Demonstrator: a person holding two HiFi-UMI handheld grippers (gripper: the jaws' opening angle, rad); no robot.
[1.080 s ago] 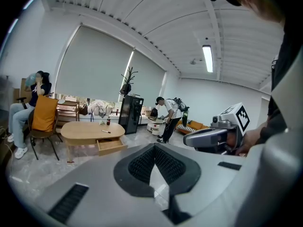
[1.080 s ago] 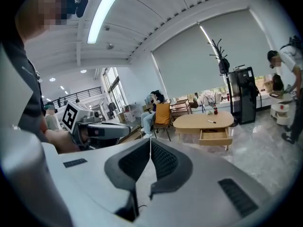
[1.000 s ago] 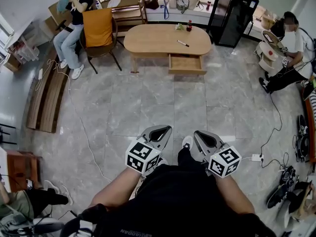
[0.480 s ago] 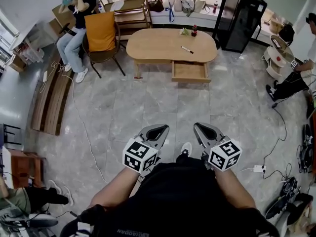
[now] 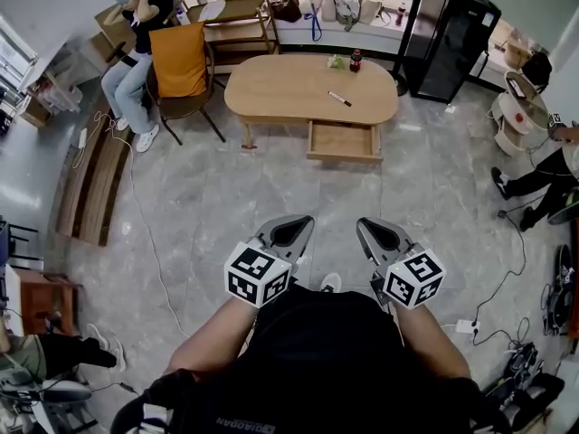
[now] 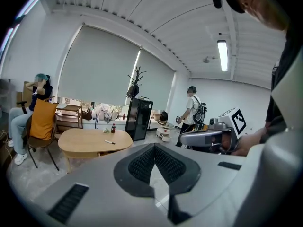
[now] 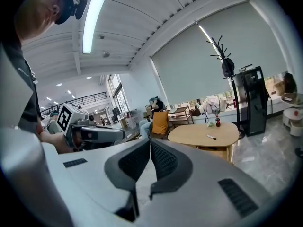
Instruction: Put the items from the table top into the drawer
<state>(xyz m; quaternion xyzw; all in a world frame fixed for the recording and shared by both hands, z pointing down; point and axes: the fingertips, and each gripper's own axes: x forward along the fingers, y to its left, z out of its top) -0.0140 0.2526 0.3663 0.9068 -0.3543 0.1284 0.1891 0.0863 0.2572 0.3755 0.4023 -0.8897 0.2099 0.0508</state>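
Observation:
An oval wooden table (image 5: 289, 87) stands far ahead across the tiled floor, its drawer (image 5: 342, 142) pulled open at the front. On its top lie a black marker (image 5: 339, 99), a small dark bottle with a red cap (image 5: 355, 60) and a green item (image 5: 336, 61). My left gripper (image 5: 288, 233) and right gripper (image 5: 375, 234) are held side by side near my body, well short of the table, both shut with nothing in them. The left gripper view shows the table (image 6: 92, 141) and marker (image 6: 110, 142) in the distance. So does the right gripper view, with the table (image 7: 201, 134) and marker (image 7: 211, 137).
An orange-backed chair (image 5: 181, 57) and a seated person (image 5: 136, 34) are left of the table. A black cabinet (image 5: 448, 39) stands at its right. A cable (image 5: 145, 233) crosses the floor at left. Another person (image 5: 547, 165) sits at the right edge, and a power strip (image 5: 466, 326) lies nearby.
The view has shifted as I walk over the floor towards the table, which now looks a little nearer. Both grippers stay shut and side by side.

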